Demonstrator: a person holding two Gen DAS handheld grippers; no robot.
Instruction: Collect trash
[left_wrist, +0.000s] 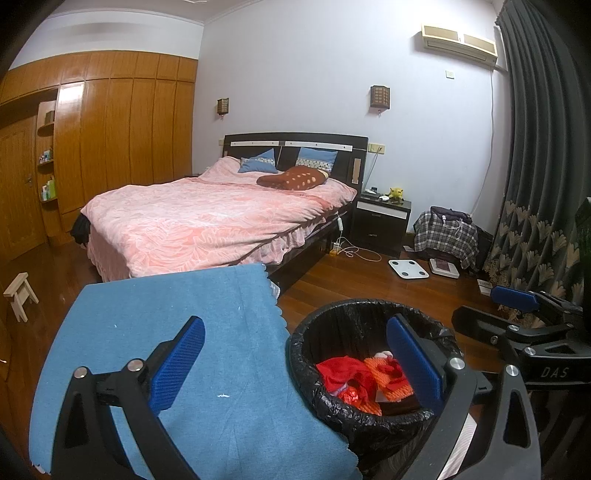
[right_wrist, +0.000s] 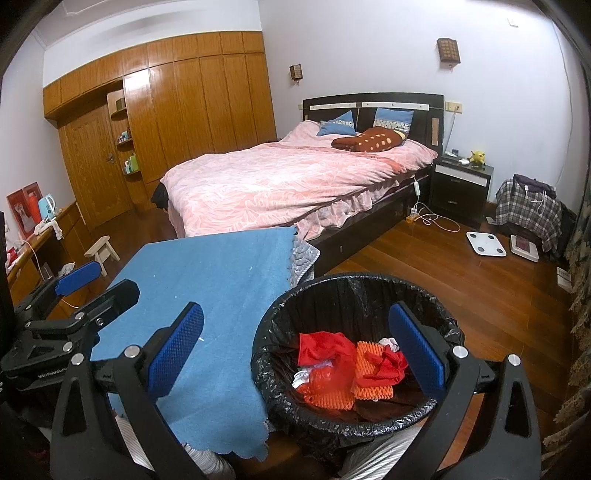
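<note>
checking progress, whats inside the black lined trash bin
Inside the black bag-lined trash bin: red crumpled plastic, orange foam netting, a white scrap. Anything beneath is covered.

You get even, fairly soft indoor light in both views, with a cool cast on the wall (left_wrist: 314, 66) and no harsh shadows on the bed (left_wrist: 207, 221). Glare streaks run down the glossy wardrobe doors (left_wrist: 70, 110), and the wood floor (right_wrist: 461, 280) shows a mild sheen. Fisheye distortion bends the wardrobe and curtain (left_wrist: 535, 147) strongly toward the edges, and dark vignetting fills the corners. The middle of each picture is sharp; your near blue finger pads (right_wrist: 177, 347) look slightly soft, and the bin's interior (right_wrist: 351, 306) is dim.
</note>
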